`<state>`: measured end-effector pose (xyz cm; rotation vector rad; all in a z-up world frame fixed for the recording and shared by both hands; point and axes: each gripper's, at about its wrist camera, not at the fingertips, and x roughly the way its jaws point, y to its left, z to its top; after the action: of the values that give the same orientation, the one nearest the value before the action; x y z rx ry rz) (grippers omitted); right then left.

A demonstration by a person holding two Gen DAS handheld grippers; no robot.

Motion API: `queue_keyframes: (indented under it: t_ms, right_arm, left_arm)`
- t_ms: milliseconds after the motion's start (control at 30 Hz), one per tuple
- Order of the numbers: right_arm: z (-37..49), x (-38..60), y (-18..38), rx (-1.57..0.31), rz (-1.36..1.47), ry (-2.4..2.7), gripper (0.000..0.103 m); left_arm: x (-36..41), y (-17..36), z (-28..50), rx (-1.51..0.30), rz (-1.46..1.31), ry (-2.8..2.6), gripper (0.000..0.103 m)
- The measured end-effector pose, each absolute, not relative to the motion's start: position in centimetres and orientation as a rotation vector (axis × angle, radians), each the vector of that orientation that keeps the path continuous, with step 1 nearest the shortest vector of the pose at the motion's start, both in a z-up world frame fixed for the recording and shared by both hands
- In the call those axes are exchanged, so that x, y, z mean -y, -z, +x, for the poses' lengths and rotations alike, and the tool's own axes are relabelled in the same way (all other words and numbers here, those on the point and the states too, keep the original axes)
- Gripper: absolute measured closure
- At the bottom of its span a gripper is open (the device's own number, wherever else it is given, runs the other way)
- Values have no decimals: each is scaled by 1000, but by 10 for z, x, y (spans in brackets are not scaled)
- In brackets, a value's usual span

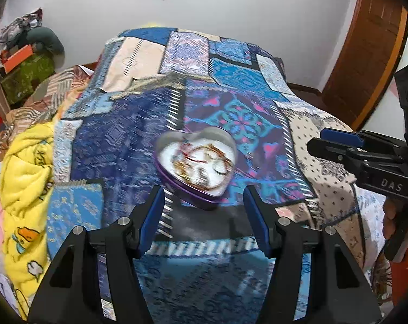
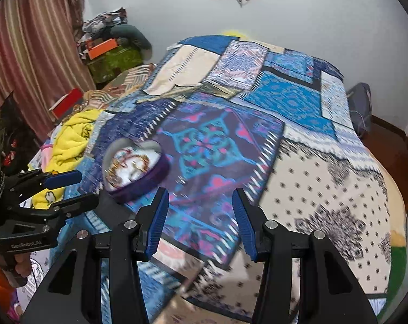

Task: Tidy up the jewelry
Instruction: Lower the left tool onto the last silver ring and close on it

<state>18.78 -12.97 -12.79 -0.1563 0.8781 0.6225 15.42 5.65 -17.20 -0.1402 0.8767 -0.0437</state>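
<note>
A purple heart-shaped tin (image 1: 197, 162) lies open on the patchwork bedspread (image 1: 244, 62), with gold and red jewelry (image 1: 204, 159) tangled on its white lining. My left gripper (image 1: 204, 194) is open and empty, hovering just in front of the tin. In the right wrist view the tin (image 2: 135, 168) is at the left, with a small jewelry piece (image 2: 181, 180) on the cloth beside it. My right gripper (image 2: 199, 197) is open and empty to the right of the tin. Both views are motion-blurred.
A yellow blanket (image 1: 25, 183) is bunched at the bed's left edge. A red box (image 2: 66, 104) lies beyond it. A green stand with clutter (image 2: 114, 59) is by the curtain (image 2: 33, 54). A wooden door (image 1: 366, 54) is at the right.
</note>
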Motion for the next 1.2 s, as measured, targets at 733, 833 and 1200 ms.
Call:
queue_keyframes:
  t_ms: [733,833,1200]
  right_arm:
    - [199,190,171,-981,-100,-549,58]
    - [199,194,174,-985,-94,-550,58]
    - [211,170,184,-983,-143,-605,62]
  left_arm:
    - [11,216,214,-978,-124,143,56]
    - [12,220,221,-978,-109,131,58]
    - [7,225,246,-977,-111,121,74]
